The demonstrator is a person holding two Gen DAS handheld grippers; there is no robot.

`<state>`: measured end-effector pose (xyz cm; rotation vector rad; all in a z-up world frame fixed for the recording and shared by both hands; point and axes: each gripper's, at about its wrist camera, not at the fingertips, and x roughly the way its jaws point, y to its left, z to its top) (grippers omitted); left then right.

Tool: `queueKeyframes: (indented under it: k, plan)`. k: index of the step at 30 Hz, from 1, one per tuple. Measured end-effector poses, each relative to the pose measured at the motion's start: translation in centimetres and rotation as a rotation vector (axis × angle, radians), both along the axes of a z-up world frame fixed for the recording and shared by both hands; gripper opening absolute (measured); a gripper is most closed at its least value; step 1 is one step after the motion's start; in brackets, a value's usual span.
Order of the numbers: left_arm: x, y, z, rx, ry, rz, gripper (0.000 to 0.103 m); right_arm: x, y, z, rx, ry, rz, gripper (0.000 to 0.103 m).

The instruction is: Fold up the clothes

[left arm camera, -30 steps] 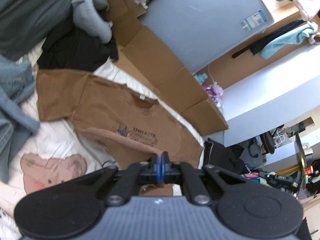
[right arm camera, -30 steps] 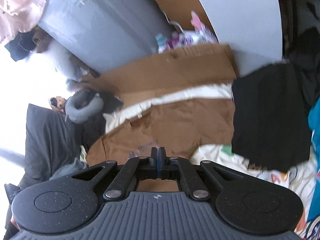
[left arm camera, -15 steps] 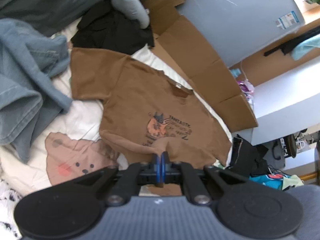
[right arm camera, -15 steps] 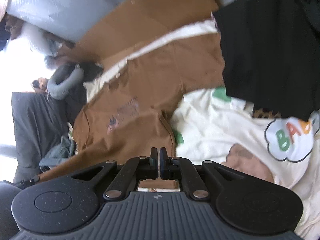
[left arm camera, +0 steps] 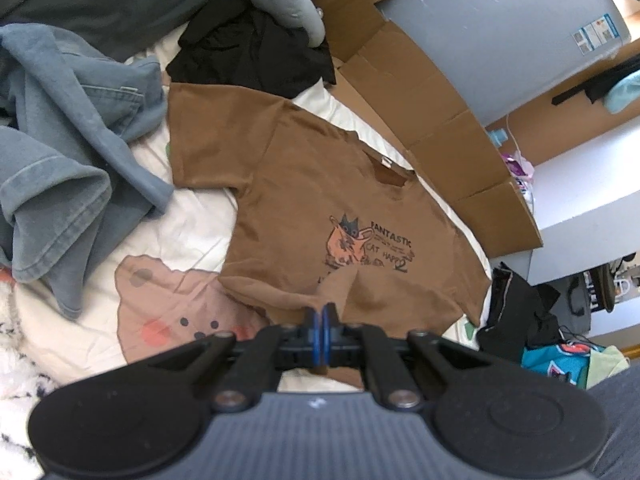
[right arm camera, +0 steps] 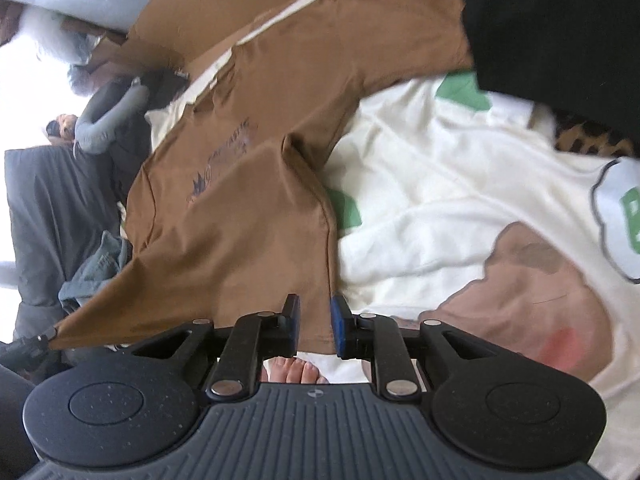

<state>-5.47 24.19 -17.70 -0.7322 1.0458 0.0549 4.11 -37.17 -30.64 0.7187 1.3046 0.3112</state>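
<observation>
A brown T-shirt (left arm camera: 320, 184) with a cat print lies front up on a white printed blanket (left arm camera: 188, 220), collar toward the far cardboard. My left gripper (left arm camera: 322, 322) is shut on the shirt's bottom hem and holds it a little raised. In the right wrist view the same shirt (right arm camera: 248, 220) stretches away from me. My right gripper (right arm camera: 314, 320) stands open, its blue pads on either side of the shirt's hem corner, which hangs loose between them.
A blue denim garment (left arm camera: 60, 152) lies bunched left of the shirt. A black garment (left arm camera: 256, 52) and a grey neck pillow (left arm camera: 280, 4) lie beyond it. Flattened cardboard (left arm camera: 432, 128) lines the far side. Another black garment (right arm camera: 560, 20) lies to the right. Bare toes (right arm camera: 296, 372) show below.
My right gripper has opened and let go of the hem corner. Both grippers have come down and back toward me, and the shirt now lies flatter on the blanket.
</observation>
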Motion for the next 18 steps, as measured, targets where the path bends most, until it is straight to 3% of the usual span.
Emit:
queueKeyframes:
  k: [5,10,11,18]
  plan:
    - [0.1,-0.2,-0.1,-0.001,0.007,-0.007,0.002,0.3,1.8,-2.1,0.005,0.016,0.035,0.032]
    - [0.4,-0.6,0.1,0.007,0.015,-0.027,0.002,0.3,3.8,-4.8,-0.004,0.058,0.078,0.035]
    - [0.4,-0.6,0.1,0.009,0.016,-0.027,0.002,0.2,4.2,-5.3,-0.004,0.066,0.085,0.039]
    - [0.5,-0.9,0.4,0.013,0.024,-0.033,0.002,0.8,6.3,-8.6,-0.023,0.106,0.119,0.04]
